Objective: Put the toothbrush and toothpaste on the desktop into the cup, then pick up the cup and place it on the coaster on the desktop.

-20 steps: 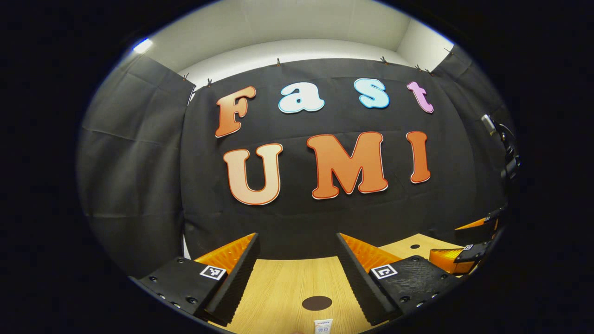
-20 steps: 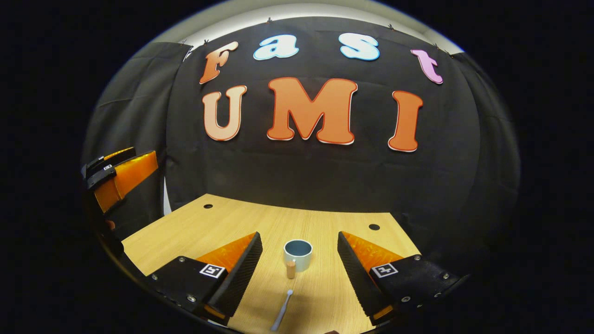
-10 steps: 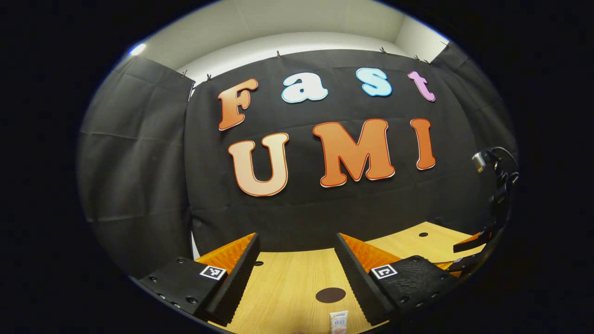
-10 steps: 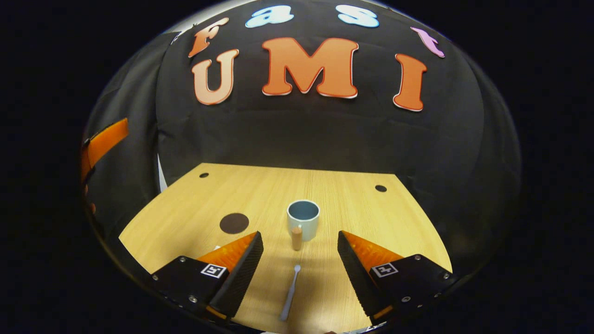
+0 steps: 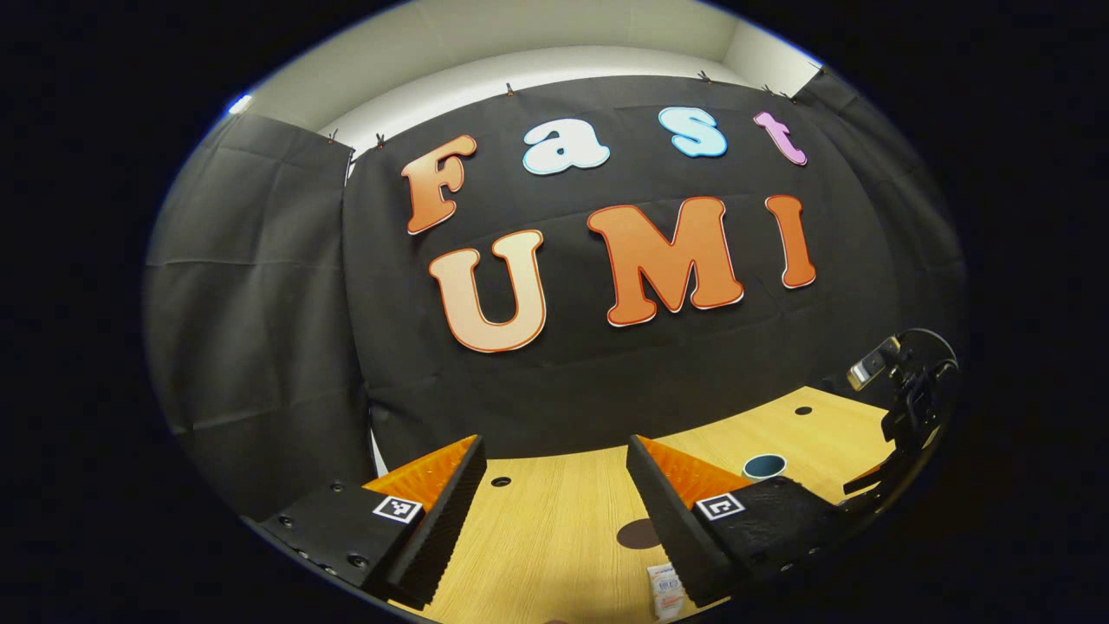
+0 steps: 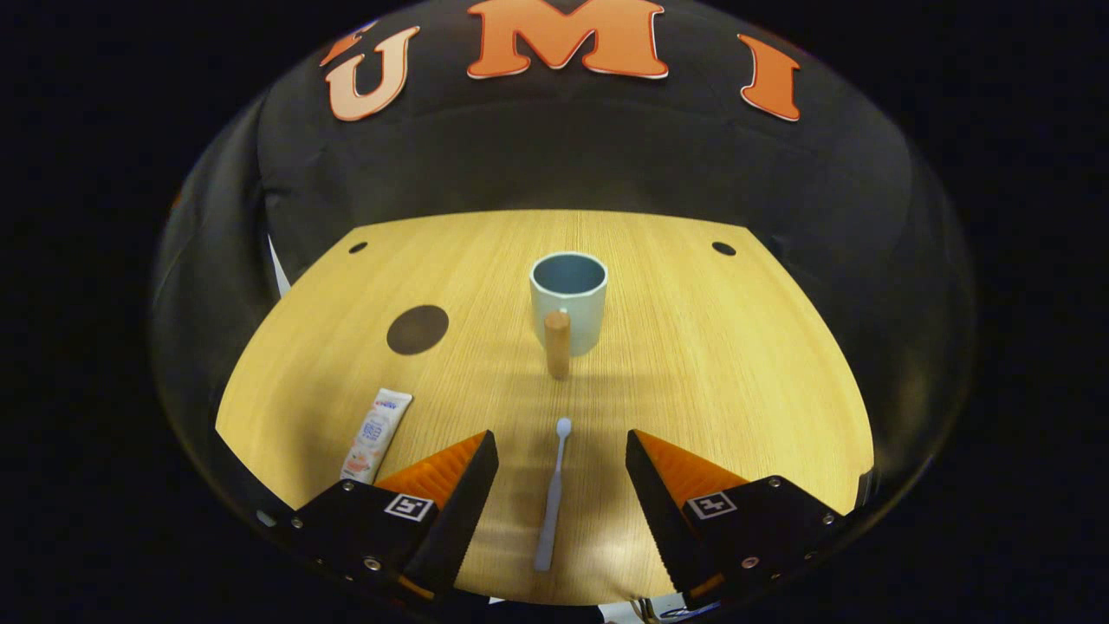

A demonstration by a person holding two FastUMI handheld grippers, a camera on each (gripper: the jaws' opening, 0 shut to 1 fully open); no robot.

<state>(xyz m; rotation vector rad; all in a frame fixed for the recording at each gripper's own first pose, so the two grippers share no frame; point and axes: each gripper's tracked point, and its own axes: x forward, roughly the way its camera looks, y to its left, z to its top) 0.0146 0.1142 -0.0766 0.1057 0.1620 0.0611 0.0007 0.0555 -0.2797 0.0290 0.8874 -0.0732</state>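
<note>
Right gripper (image 6: 561,446) was spread wide, nothing between its fingers, hovering over the near edge of the light wooden desktop (image 6: 736,347). The slim pale-blue plastic toothbrush (image 6: 552,494) lay flat between the fingers, head toward 12 o'clock, touching neither. At 12 o'clock from it stood the pale blue-grey ceramic cup (image 6: 568,299), upright, its stubby wooden handle (image 6: 557,343) facing the camera. The flat round dark-brown coaster (image 6: 417,329) sat at 9 o'clock of the cup, apart from it. The small white toothpaste tube (image 6: 375,435) lay at 10 o'clock of the toothbrush, well apart.

Left gripper (image 5: 554,468) was also spread and empty; the toothpaste tube sat low in its view beside the right-hand finger, the coaster just beyond.

Judgement: the toothbrush likely light, stiff, thin, smooth, so it may skid or twist; best pinched across mid-handle. The tube probably soft and squashy; take it across the body with light pressure. The cup looks rigid, heavier, breakable; grip at the rim wall or the handle.
</note>
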